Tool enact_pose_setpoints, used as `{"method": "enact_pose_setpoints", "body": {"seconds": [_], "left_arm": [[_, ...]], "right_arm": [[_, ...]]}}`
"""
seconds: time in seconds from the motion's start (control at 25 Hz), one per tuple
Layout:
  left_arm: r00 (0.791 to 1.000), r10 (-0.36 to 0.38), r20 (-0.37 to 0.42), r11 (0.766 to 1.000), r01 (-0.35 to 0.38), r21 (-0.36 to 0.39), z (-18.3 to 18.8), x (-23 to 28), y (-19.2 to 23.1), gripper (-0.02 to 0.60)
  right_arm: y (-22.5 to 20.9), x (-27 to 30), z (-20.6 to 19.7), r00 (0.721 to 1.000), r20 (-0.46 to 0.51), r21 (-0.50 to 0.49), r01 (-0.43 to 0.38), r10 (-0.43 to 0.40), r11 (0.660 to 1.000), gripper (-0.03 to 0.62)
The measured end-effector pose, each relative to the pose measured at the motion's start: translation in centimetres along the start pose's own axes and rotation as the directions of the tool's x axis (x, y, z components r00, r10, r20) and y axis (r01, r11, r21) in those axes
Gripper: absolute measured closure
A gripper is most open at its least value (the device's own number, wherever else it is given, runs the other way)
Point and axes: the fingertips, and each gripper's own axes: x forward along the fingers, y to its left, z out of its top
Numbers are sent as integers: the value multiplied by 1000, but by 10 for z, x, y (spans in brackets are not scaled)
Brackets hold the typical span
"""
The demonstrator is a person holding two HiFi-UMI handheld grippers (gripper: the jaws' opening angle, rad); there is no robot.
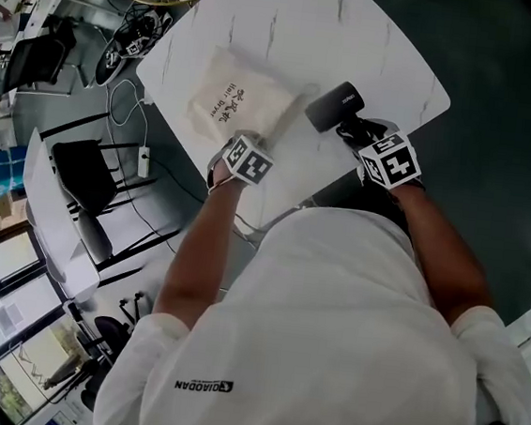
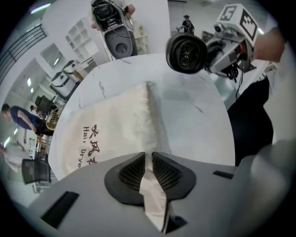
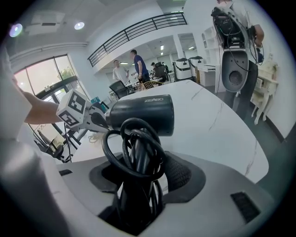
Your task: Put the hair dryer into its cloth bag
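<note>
While held above the white marbled worktop (image 1: pixel 386 50), dark grey plastic hair dryer (image 3: pixel 144 114) hangs near cream cloth bag (image 1: pixel 232 101), its handle and coiled black cord (image 3: pixel 134 148) clamped in right hand-held gripper (image 3: pixel 143 173).
Likely rigid, fairly heavy, smooth-barrelled: handle is the sound hold. Bag limp; left hand-held gripper (image 2: pixel 149 159) closed on its edge, a pinch shown only by left gripper view; cord loops only by right gripper view.
</note>
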Motion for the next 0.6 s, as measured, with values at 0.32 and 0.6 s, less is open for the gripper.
{"method": "enact_pose_setpoints", "body": {"seconds": [0.32, 0.6], "left_arm": [[944, -21, 328, 906, 156, -393, 30, -48, 37, 529], [868, -6, 497, 869, 250, -426, 53, -100, 38, 530]], "right_arm": [[16, 16, 7, 998, -4, -41, -55, 55, 998, 339], [46, 29, 15, 987, -88, -131, -146, 136, 980, 339]]}}
